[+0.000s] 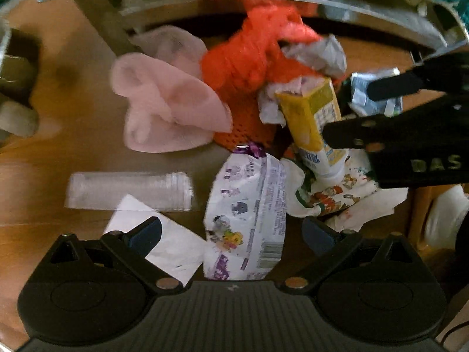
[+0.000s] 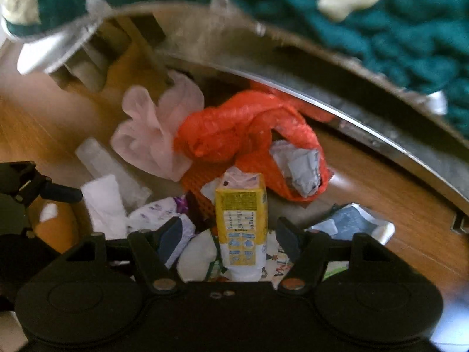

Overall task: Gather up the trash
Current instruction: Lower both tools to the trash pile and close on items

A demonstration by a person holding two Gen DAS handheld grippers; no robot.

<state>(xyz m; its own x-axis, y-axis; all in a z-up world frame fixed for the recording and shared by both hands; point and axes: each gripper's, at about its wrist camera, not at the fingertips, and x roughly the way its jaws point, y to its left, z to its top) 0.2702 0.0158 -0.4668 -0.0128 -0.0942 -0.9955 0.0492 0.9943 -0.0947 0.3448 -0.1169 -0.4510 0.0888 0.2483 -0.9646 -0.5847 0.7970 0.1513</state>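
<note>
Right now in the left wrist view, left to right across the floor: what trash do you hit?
Clear plastic cup → pink bag → white-purple wrapper → yellow carton → right tool.

Black grippers [image 1: 231, 233], dark-blue finger pads [image 1: 145, 234] (silver pivot screws), ribbed body
</note>
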